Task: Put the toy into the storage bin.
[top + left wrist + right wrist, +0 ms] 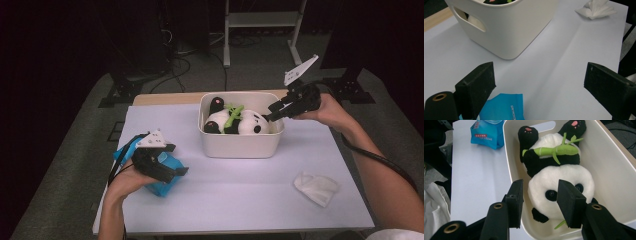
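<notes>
1. Your right gripper hangs over the right end of the white bin, its jaws pointing left and down into it.
2. Its jaws stand about half apart and hold nothing. In the right gripper view, the bin's rim passes between them, and the pads touch neither the rim nor the toy.
3. The panda plush lies on its back inside the bin, its head toward your right gripper and its feet toward the far end. In the right gripper view the head sits just beyond the jaw tips, close but apart from them.
4. A green bamboo sprig lies across the panda's chest, farther from the jaws than the head.
5. Your left gripper rests low at the left of the table, over the blue packet. Its jaws are spread wide and grasp nothing; in the left gripper view the packet lies beside the left jaw, below the gap.
6. The bin is well apart from your left gripper, ahead of its jaws.
7. A crumpled white cloth lies on the table's right side, in front of the bin and well apart from both grippers.
</notes>
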A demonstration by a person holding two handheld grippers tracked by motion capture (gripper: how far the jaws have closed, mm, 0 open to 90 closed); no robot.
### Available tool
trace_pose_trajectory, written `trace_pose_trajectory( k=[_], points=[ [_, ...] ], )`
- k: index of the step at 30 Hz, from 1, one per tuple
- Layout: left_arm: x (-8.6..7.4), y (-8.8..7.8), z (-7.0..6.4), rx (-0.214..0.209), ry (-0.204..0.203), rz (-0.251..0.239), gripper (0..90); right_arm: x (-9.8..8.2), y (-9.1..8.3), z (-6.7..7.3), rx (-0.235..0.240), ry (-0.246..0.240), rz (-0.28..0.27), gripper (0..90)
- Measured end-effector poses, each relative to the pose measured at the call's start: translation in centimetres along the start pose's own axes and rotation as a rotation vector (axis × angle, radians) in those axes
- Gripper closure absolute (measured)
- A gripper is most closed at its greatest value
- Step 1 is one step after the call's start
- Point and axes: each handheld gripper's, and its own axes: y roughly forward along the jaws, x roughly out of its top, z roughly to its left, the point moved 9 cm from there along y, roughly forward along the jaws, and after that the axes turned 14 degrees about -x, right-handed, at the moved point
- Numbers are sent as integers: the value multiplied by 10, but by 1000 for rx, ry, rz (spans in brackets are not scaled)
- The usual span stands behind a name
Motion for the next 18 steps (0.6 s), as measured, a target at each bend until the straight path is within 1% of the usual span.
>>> trace_pose_trajectory(
  k=[5, 18],
  points=[
    [0, 0, 0, 0, 0, 0, 89, -6, -4, 1, -7, 9, -6, 545],
    [-1, 2, 0, -6, -5, 4, 89, -26, -13, 2, -24, 51, -13, 525]
  ],
)
